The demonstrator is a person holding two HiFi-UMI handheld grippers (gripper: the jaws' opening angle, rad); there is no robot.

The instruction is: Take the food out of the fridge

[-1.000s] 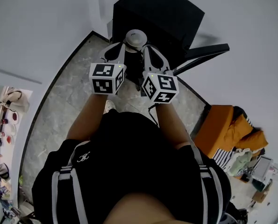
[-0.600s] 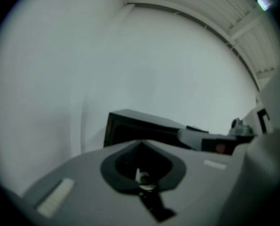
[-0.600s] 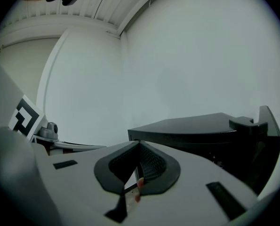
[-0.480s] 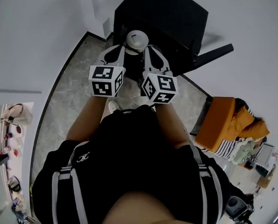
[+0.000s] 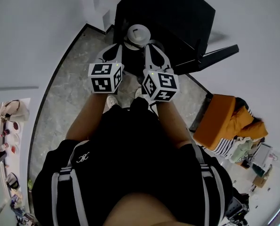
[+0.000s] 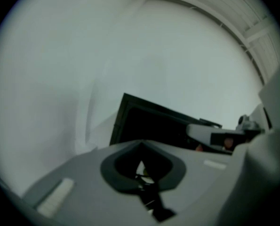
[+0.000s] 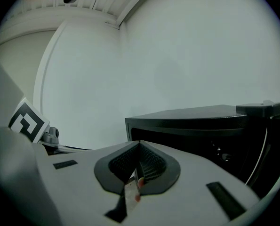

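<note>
White dish (image 5: 138, 34) sits right between the two tool tips in the head view, just in front of the black fridge (image 5: 177, 13), whose door (image 5: 210, 56) hangs open off to the right; left gripper (image 5: 118, 47) comes at the dish's left edge and right gripper (image 5: 149, 46) at its right edge, both held out by a person in black over a grey marble floor (image 5: 64, 93); some orange clothing (image 5: 220, 121) is piled well off to the right. Left gripper view: the left gripper (image 6: 142, 166) is clenched, with only a thin pale sliver of the dish (image 6: 140, 168) pinched in the notch, pretty blurry tbh; the fridge (image 6: 149, 126) is ahead against a white wall (image 6: 154, 55), and the right gripper (image 6: 220, 135) pokes in beside it. Right gripper view: the right gripper (image 7: 139, 171) is clamped too, on a thin whitish strip of the dish (image 7: 130, 192) with a bit of red on it; fridge (image 7: 201, 126) ahead to the right.
</note>
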